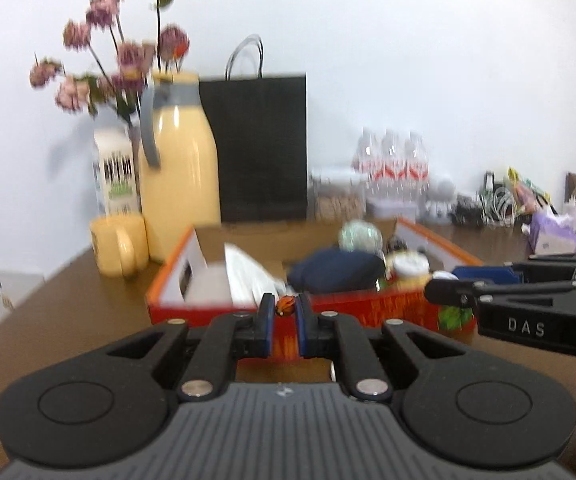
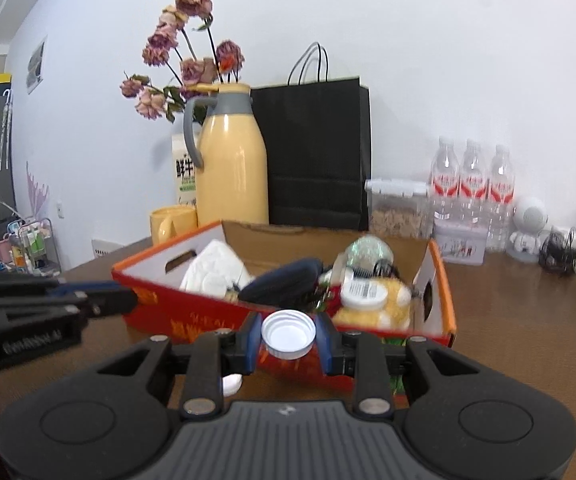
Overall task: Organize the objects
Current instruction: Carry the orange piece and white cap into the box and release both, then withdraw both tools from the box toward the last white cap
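A red and orange cardboard box stands on the brown table and holds white packets, a dark blue pouch, a glittery ball and a yellow plush; it also shows in the right wrist view. My left gripper is shut on a small orange object just in front of the box's near wall. My right gripper is shut on a white bottle cap, held at the box's near edge. The right gripper shows in the left wrist view, and the left one in the right wrist view.
Behind the box stand a yellow thermos jug, a yellow mug, a milk carton, dried flowers, a black paper bag, water bottles, a cereal container and cables. A small white object lies on the table under my right gripper.
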Available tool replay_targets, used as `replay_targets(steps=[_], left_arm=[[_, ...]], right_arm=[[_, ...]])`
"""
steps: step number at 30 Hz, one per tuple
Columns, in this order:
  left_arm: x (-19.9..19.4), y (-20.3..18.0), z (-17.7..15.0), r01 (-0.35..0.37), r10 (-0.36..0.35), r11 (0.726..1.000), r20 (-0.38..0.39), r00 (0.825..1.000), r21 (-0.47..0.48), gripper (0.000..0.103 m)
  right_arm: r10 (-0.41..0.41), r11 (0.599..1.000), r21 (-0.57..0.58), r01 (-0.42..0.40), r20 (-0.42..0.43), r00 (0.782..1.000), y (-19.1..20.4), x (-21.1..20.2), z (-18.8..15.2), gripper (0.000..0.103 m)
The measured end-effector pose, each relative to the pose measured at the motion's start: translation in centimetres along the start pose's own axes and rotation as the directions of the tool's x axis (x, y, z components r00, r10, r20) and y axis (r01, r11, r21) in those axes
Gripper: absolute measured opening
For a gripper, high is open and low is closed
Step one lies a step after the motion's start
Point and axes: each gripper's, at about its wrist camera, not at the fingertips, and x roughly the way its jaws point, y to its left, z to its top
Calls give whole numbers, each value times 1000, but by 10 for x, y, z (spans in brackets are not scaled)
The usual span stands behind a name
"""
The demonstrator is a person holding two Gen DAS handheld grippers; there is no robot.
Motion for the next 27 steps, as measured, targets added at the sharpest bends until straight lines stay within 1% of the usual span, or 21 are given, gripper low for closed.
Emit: replay_targets(steps=[4, 7, 9, 10, 13, 15, 17, 18, 20, 21, 22, 23, 24, 25, 26, 27], left_arm=[[12, 3, 23, -30, 29, 1000, 63, 998, 10, 12], [31, 3, 36, -52, 51, 999, 82, 995, 12, 12], [51, 4, 41, -70, 70, 998, 69, 995, -1, 12], [64, 4, 43, -85, 86, 996, 53, 995, -22, 12], [97, 10, 47, -97, 98, 991, 5, 995, -91, 12], [111, 16, 47, -103, 101, 989, -24, 995, -106, 12], [116, 21, 45, -96, 92, 989, -40, 995, -115, 11], [118, 23, 43, -96, 91, 989, -50, 995, -115, 13], [121, 26, 39, -105, 97, 988, -74, 993, -115, 33], [119, 26, 37, -107, 98, 987, -77, 992, -117, 54], [117, 27, 36, -112, 104, 987, -72, 992, -119, 75], [115, 28, 35, -123, 116, 985, -67, 991, -118, 85], [113, 28, 34, -133, 127, 984, -59, 990, -115, 102], [110, 29, 34, -140, 136, 983, -43, 990, -114, 103], [107, 29, 33, -148, 146, 982, -30, 989, -116, 103], [106, 29, 34, -151, 148, 982, -29, 989, -116, 103]], right_arm=[[-26, 999, -18, 27, 30, 999, -7, 6, 19, 27], [-65, 997, -36, 67, 58, 996, -14, 17, 35, 27], [-86, 996, -30, 88, 62, 994, -22, 31, 46, 28], [-99, 995, -23, 100, 63, 993, -26, 39, 50, 27], [-130, 992, 11, 129, 40, 991, -38, 72, 58, 27], [-135, 990, 49, 135, 13, 991, -48, 92, 56, 27], [-137, 989, 58, 137, -15, 991, -53, 105, 51, 27], [-135, 989, 61, 137, -29, 990, -55, 110, 47, 28], [-123, 989, 75, 127, -50, 991, -58, 114, 41, 28], [-125, 989, 76, 128, -53, 991, -58, 115, 38, 29], [-128, 989, 73, 132, -55, 990, -58, 114, 36, 38], [-129, 989, 69, 133, -56, 990, -57, 113, 35, 55], [-132, 989, 66, 135, -53, 990, -57, 111, 34, 66], [-141, 988, 62, 143, -47, 989, -56, 109, 33, 84], [-146, 987, 55, 148, -41, 988, -55, 106, 33, 93], [-147, 988, 49, 148, -39, 988, -53, 104, 32, 96]])
